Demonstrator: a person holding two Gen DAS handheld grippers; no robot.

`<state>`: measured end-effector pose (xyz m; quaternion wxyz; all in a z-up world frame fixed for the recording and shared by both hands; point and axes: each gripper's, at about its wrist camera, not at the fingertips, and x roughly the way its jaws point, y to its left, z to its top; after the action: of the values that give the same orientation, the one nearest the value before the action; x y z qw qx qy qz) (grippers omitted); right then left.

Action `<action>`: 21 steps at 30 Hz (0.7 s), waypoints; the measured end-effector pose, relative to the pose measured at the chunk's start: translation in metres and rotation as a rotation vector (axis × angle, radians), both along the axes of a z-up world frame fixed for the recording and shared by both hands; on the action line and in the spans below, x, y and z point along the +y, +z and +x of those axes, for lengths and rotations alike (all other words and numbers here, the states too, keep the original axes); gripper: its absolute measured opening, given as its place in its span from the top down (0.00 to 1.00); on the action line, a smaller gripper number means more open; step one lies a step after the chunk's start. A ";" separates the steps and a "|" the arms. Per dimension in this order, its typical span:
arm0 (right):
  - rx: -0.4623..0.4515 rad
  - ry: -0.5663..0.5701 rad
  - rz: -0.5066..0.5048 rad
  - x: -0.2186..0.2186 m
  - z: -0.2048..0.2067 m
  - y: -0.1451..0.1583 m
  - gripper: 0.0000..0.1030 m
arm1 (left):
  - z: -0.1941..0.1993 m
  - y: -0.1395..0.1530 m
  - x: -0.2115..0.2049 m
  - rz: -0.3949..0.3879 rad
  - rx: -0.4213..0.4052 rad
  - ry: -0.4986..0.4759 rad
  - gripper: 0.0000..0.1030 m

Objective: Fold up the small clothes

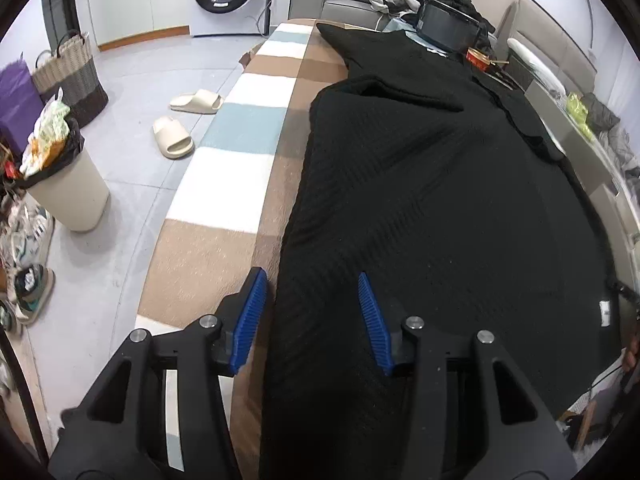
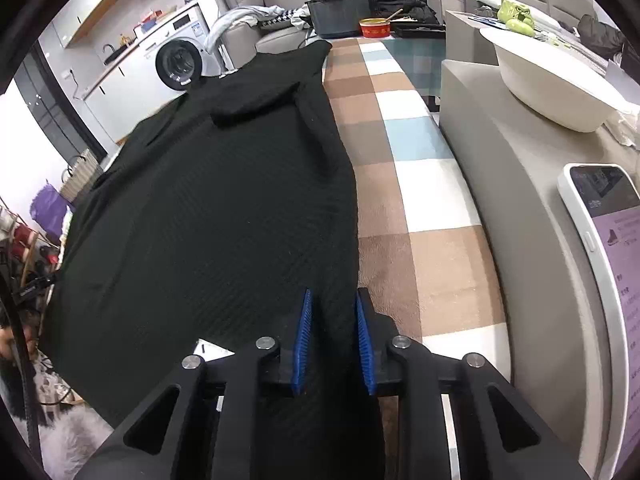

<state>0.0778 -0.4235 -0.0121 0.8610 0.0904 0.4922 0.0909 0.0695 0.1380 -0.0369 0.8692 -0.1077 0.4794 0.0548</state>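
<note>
A black ribbed knit garment (image 1: 432, 200) lies spread along a checked brown, white and blue cloth (image 1: 232, 168). One sleeve is folded across its chest in both views. My left gripper (image 1: 310, 312) is open, its blue pads straddling the garment's left near edge. In the right wrist view the same garment (image 2: 208, 208) fills the left half. My right gripper (image 2: 331, 332) is nearly closed on the garment's right near edge, with black fabric between the blue pads.
Checked cloth (image 2: 416, 184) covers the long table. A grey ledge on the right carries a white bowl (image 2: 552, 80) and a phone (image 2: 608, 248). A red tub (image 2: 375, 27) and black box (image 2: 340, 14) stand at the far end. Bin (image 1: 64, 184), slippers (image 1: 173, 138) and basket lie on the floor at left.
</note>
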 end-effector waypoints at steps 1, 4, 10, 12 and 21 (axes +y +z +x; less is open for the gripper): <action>-0.002 0.008 0.002 0.001 0.000 0.000 0.70 | 0.002 0.000 -0.004 0.017 -0.003 -0.013 0.62; -0.020 0.039 -0.023 0.007 0.000 0.000 0.70 | 0.004 0.000 -0.015 0.053 0.002 -0.051 0.89; -0.105 0.102 -0.049 0.021 -0.005 0.009 0.93 | 0.003 0.012 -0.021 0.034 -0.040 -0.075 0.94; -0.164 0.083 0.042 0.013 -0.008 0.023 0.93 | -0.001 0.024 -0.019 0.012 -0.090 -0.078 0.94; -0.427 0.003 0.242 0.010 0.009 0.070 0.93 | 0.013 0.074 -0.003 -0.080 -0.267 -0.053 0.94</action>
<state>0.0865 -0.4139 0.0582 0.9283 0.1708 0.2847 0.1673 0.0821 0.1353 0.0370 0.9215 -0.1360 0.3639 -0.0022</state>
